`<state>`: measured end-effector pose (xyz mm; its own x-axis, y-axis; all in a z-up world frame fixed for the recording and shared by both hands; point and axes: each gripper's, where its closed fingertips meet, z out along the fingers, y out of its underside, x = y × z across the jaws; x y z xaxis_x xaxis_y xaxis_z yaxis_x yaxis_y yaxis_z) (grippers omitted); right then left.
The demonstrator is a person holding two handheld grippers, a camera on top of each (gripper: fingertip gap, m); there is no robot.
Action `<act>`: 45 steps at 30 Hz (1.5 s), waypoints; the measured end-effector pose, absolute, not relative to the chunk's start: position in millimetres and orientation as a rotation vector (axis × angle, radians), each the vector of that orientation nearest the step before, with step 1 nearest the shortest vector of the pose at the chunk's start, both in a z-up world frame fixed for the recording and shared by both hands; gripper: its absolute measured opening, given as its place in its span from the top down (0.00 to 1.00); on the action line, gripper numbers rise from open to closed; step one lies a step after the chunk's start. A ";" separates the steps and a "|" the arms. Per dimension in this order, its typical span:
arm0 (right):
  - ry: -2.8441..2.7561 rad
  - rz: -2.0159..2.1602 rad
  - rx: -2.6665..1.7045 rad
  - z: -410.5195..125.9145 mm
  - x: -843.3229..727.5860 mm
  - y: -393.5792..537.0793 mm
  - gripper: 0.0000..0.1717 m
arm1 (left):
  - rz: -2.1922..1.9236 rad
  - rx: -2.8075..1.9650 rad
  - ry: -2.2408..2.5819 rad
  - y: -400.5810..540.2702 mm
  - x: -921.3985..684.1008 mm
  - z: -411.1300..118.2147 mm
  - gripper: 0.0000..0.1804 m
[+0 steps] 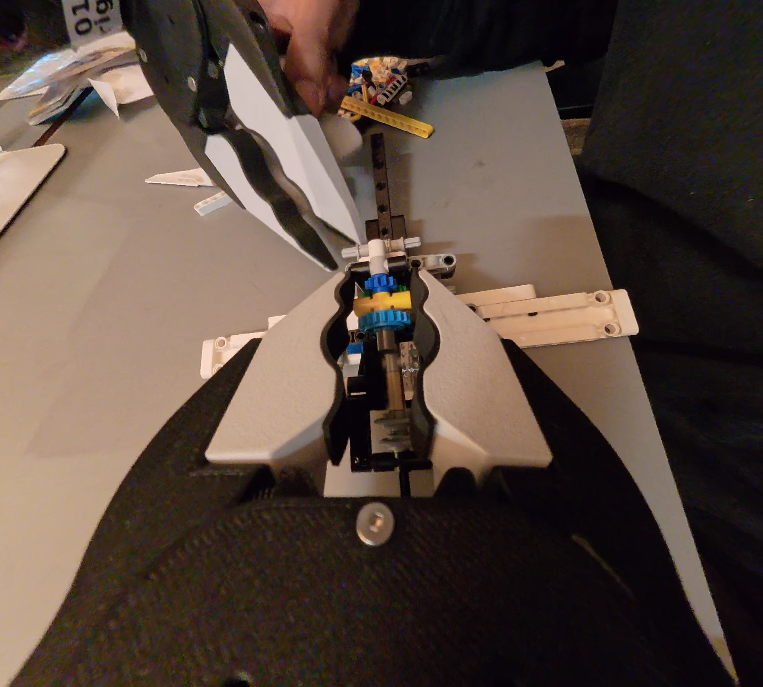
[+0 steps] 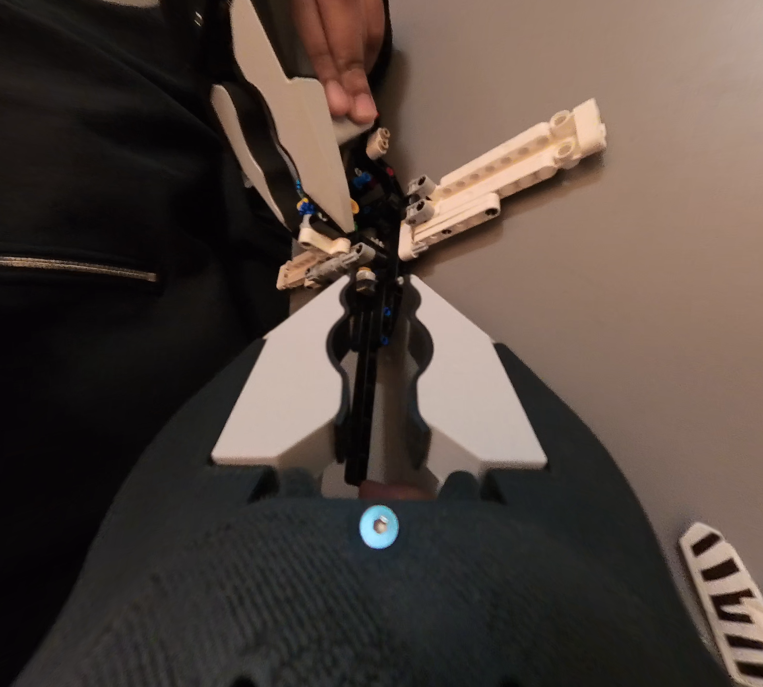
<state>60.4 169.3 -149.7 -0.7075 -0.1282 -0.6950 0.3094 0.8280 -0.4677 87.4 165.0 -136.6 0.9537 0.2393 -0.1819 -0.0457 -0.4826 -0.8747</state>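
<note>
A toy-brick model [image 1: 382, 308] with blue gears, a yellow hub, black beams and white wing panels is held on the grey bench [image 1: 124, 295]. It is clamped in the left gripper [image 1: 382, 274] jaws. Its black beam [image 2: 365, 378] lies between the right gripper [image 2: 373, 283] jaws; whether it is pressed cannot be told.

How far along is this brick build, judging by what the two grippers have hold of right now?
Built so far: a model with blue gears and a yellow piece on a shaft, plus white panels. In hand: the left gripper clamps the gear section; the right gripper stands open around a black beam. Left: loose parts and a yellow beam lie unused on the table.
</note>
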 end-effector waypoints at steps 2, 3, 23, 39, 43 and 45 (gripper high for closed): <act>2.230 -0.700 0.128 -154.4 66.5 168.8 0.85 | 0.341 -2.049 -0.138 165.0 87.4 -136.6 0.86; 2.210 -0.683 0.132 -154.6 69.6 168.5 0.85 | 0.340 -2.049 -0.138 164.9 87.4 -136.5 0.86; 2.229 -0.714 0.201 -148.7 68.2 164.2 1.00 | 0.337 -2.051 -0.152 164.6 86.8 -136.7 0.86; 2.296 -0.716 0.190 -149.3 68.9 164.8 1.00 | 0.332 -2.053 -0.150 164.4 87.3 -137.1 0.86; 2.297 -0.709 0.207 -150.2 68.0 165.2 1.00 | 0.327 -2.053 -0.154 164.6 87.3 -137.3 0.86; 2.308 -0.706 0.215 -150.6 67.2 166.0 1.00 | 0.327 -2.053 -0.155 164.6 87.3 -137.3 0.86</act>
